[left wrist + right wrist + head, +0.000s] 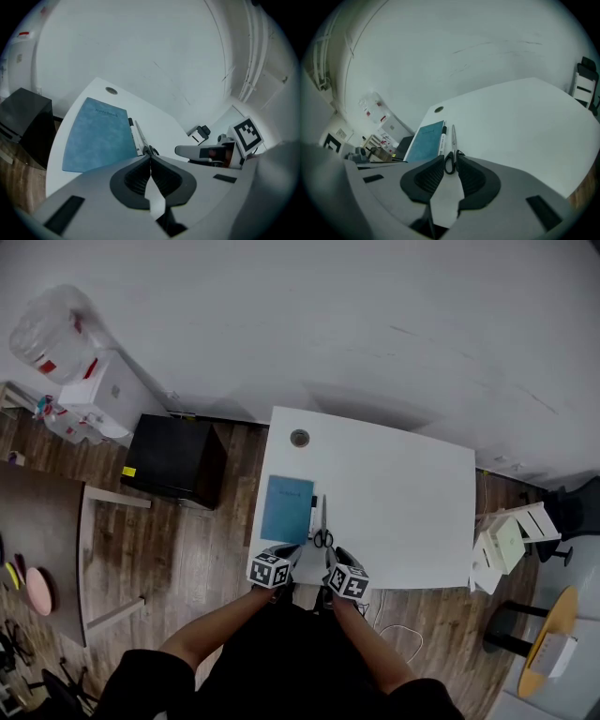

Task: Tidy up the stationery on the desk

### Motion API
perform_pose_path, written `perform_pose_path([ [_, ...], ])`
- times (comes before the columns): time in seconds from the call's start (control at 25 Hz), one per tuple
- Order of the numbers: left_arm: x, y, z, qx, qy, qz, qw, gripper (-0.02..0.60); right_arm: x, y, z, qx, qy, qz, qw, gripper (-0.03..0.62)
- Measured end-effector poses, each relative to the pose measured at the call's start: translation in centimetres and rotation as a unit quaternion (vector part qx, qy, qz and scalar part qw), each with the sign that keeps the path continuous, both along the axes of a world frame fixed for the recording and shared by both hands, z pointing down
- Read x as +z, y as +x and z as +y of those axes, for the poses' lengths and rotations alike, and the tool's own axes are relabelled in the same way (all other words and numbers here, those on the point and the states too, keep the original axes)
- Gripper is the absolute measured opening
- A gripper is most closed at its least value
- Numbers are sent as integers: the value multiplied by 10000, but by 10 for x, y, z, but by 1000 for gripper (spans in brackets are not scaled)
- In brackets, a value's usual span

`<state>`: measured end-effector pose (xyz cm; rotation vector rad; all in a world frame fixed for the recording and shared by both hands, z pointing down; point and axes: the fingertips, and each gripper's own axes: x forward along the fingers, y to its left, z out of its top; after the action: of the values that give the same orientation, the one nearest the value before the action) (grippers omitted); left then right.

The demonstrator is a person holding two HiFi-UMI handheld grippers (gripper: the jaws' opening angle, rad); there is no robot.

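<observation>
- My left gripper [150,158] hovers at the desk's [403,512] near edge, its fingers pressed together with nothing between them.
- My right gripper [449,161] sits beside it, fingers slightly apart; the handles of the scissors [452,145] show through the gap.
- The scissors lie flat on the desk, just beyond both grippers.
- A pen [443,138] lies parallel between the scissors and the blue notebook [287,509].

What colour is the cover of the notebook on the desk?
Blue. The notebook shows best in the left gripper view.
</observation>
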<state>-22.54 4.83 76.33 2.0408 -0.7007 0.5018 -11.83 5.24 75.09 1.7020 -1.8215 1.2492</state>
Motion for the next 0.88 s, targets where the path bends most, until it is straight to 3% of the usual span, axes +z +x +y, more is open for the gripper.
perform_pose_path([
  [0.12,-20,12,7,27,257,81,9996,14,-21,8,5,-49,216,-90,9997,107],
  [0.2,-43,19,6,-114,505,206,9984,14,-41,10,4,-330,536,43,9980,98],
  [0.32,-71,34,20,-254,822,332,9957,14,-81,13,12,-801,1158,331,9895,70],
  [0.44,-94,55,48,-273,1199,265,9921,14,-120,23,36,-989,1653,272,9809,40],
  [0.6,-139,93,92,-373,1823,256,9822,14,-156,47,86,-1116,1973,156,9738,35],
  [0.88,-196,154,203,-794,2521,164,9643,14,-190,96,208,-1027,2485,147,9631,35],
])
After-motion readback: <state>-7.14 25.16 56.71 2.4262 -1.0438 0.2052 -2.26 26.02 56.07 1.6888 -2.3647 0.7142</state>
